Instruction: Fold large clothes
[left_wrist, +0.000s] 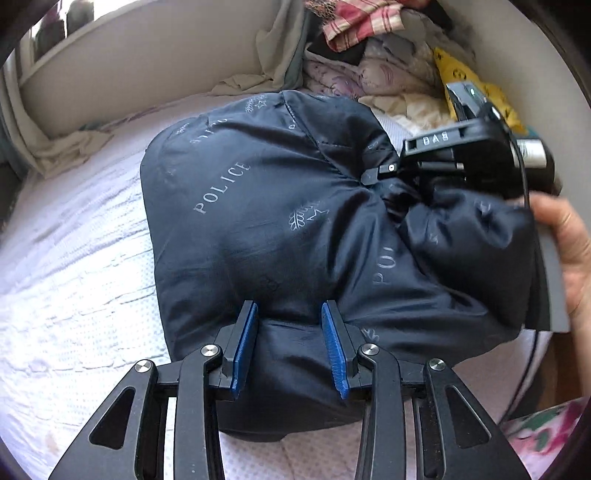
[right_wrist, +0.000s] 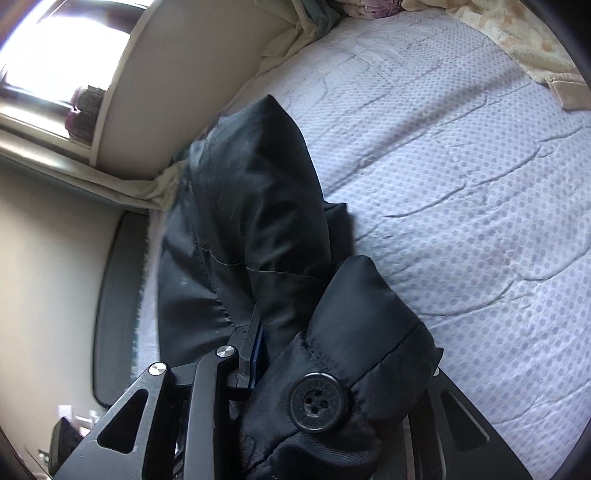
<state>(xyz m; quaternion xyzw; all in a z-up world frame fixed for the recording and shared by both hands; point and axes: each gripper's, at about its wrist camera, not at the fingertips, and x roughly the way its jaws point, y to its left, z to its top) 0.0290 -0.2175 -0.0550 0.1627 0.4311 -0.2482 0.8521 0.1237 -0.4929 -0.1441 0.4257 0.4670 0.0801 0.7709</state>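
Note:
A large dark navy padded jacket (left_wrist: 266, 221), lining side out with "POLICE" print, lies bunched on the bed. My left gripper (left_wrist: 290, 317) grips a thick fold of its near edge between the blue pads (left_wrist: 245, 343). My right gripper (left_wrist: 373, 177) shows in the left wrist view at the jacket's right side, fingers buried in the fabric. In the right wrist view the jacket (right_wrist: 251, 221) hangs over the right gripper (right_wrist: 295, 354); one finger (right_wrist: 249, 347) shows, the other is hidden under a cuff with a black button (right_wrist: 318, 402).
The bed has a white dotted cover (left_wrist: 74, 258) (right_wrist: 461, 184). A pile of mixed clothes and bedding (left_wrist: 376, 48) lies at the far side by the wall. A beige wall and window sill (right_wrist: 122, 92) lie beyond the bed. A person's hand (left_wrist: 569, 243) holds the right gripper.

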